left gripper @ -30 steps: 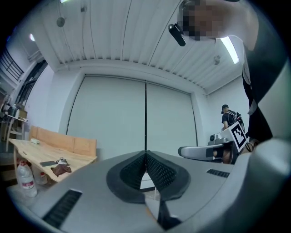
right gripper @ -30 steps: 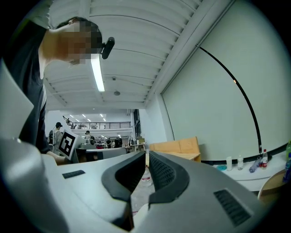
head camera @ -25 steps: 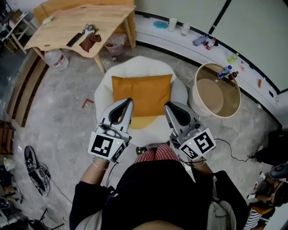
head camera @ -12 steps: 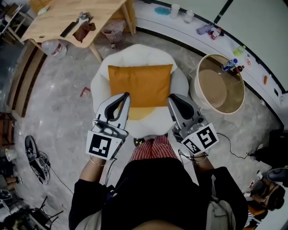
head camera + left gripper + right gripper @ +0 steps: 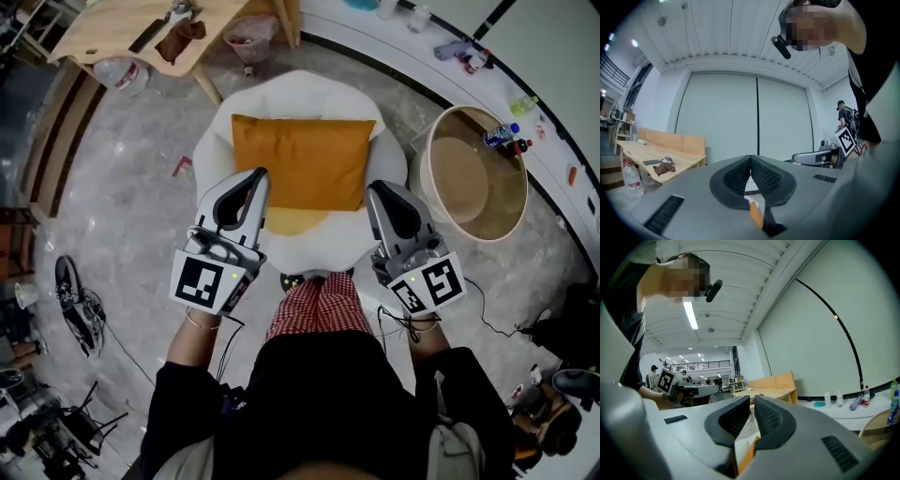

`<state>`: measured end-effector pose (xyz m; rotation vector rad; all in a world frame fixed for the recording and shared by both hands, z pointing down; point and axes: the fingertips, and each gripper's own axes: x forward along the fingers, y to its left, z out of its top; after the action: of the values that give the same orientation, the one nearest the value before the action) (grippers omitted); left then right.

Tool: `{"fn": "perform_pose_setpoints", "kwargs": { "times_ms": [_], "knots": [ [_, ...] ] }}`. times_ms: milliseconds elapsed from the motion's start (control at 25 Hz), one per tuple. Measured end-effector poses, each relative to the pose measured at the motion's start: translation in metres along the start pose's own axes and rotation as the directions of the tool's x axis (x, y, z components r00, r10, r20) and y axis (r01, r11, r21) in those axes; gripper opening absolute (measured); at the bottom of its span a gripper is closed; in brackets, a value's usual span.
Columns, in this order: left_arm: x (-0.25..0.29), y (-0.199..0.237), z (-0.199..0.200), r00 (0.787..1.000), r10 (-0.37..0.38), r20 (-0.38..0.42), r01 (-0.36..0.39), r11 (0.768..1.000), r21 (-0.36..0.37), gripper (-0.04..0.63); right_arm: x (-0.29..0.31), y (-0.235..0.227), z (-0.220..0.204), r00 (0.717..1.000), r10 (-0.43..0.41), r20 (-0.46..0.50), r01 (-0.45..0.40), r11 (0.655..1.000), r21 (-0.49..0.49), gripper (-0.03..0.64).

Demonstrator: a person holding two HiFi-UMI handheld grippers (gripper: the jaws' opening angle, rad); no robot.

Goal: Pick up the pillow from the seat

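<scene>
An orange square fabric pillow [image 5: 302, 159] lies flat on top of a white round padded seat [image 5: 300, 94]. A yellow cushion [image 5: 295, 221] peeks out beneath it at the pillow's 6 o'clock edge. The left tool [image 5: 255, 176] hangs over the pillow's 7 o'clock corner with its two jaws pressed together and nothing between them. Whether it touches the fabric cannot be told. The right tool [image 5: 379, 190] sits just beside the pillow's 4 o'clock corner. Its jaws are likewise pressed together and it holds nothing. Both tools point towards 12 o'clock in the head view. A round tan tub [image 5: 459, 183] stands on the stone floor [image 5: 141, 197] at the seat's 3 o'clock. A light wooden table [image 5: 103, 33] stands at the seat's 10 o'clock.
</scene>
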<state>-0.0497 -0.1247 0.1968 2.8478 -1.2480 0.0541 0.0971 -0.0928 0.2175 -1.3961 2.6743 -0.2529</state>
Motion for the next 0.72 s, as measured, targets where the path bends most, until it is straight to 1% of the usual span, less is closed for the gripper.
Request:
{"fn": "perform_pose_setpoints", "kwargs": {
  "times_ms": [240,360,440,600,640,720],
  "knots": [
    [0.011,-0.001,-0.022,0.999,0.016,-0.031,-0.017,1.000,-0.019,0.009,0.006,-0.015,-0.017,1.000,-0.003,-0.029,0.003,1.000,0.003,0.023],
    [0.017,-0.001,-0.026,1.000,0.020,-0.024,-0.020,1.000,-0.017,0.009,0.006,-0.024,-0.024,0.999,-0.019,-0.036,0.019,1.000,-0.004,0.025],
    [0.021,-0.002,-0.029,1.000,0.022,-0.014,-0.022,1.000,0.011,0.009,0.006,-0.030,-0.031,0.998,-0.035,-0.043,0.035,0.999,-0.008,0.025],
    [0.026,-0.002,-0.038,1.000,0.025,-0.010,-0.024,0.996,0.090,0.009,0.006,-0.043,-0.048,0.997,-0.054,-0.062,0.054,0.999,0.005,0.028],
    [0.027,-0.003,-0.042,1.000,0.025,-0.015,-0.023,0.995,0.099,0.009,0.006,-0.045,-0.053,0.996,-0.057,-0.066,0.058,0.998,0.008,0.031],
    [0.028,-0.003,-0.053,0.999,0.025,-0.025,-0.023,0.996,0.088,0.009,0.007,-0.049,-0.062,0.995,-0.064,-0.078,0.065,0.998,0.012,0.045]
  ]
}}
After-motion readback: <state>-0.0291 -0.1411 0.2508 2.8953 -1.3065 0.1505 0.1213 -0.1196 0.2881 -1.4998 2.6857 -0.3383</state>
